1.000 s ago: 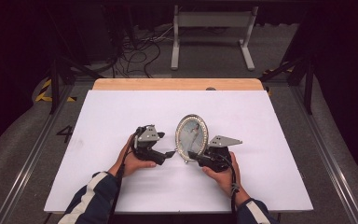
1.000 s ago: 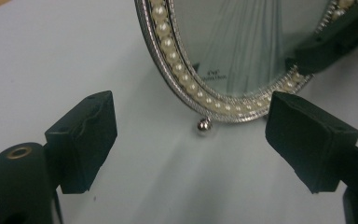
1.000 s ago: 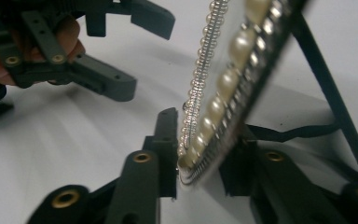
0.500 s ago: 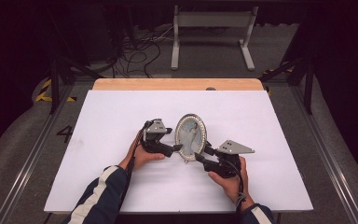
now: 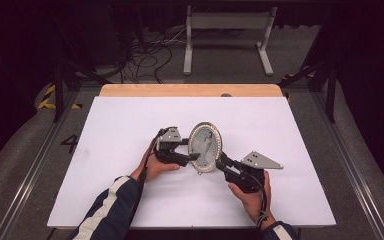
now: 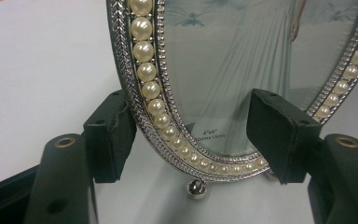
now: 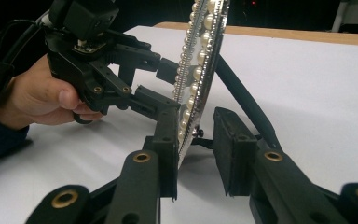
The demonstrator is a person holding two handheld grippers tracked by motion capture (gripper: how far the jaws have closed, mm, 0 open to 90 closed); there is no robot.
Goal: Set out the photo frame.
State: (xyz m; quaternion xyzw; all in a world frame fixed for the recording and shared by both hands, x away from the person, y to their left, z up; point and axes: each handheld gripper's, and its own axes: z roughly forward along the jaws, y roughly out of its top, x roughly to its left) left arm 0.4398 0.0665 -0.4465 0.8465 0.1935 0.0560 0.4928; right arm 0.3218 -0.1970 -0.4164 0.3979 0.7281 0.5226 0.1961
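We see the high view evenly lit from above: the white bench (image 5: 130,130) is bright, the room around it nearly black. Shadows under the hands are soft and short. The frame (image 5: 205,147) glass gives faint glare. In the left gripper view the frame is sharp and the near fingers (image 6: 109,135) slightly soft. The right gripper view has mild grain and a dark background.
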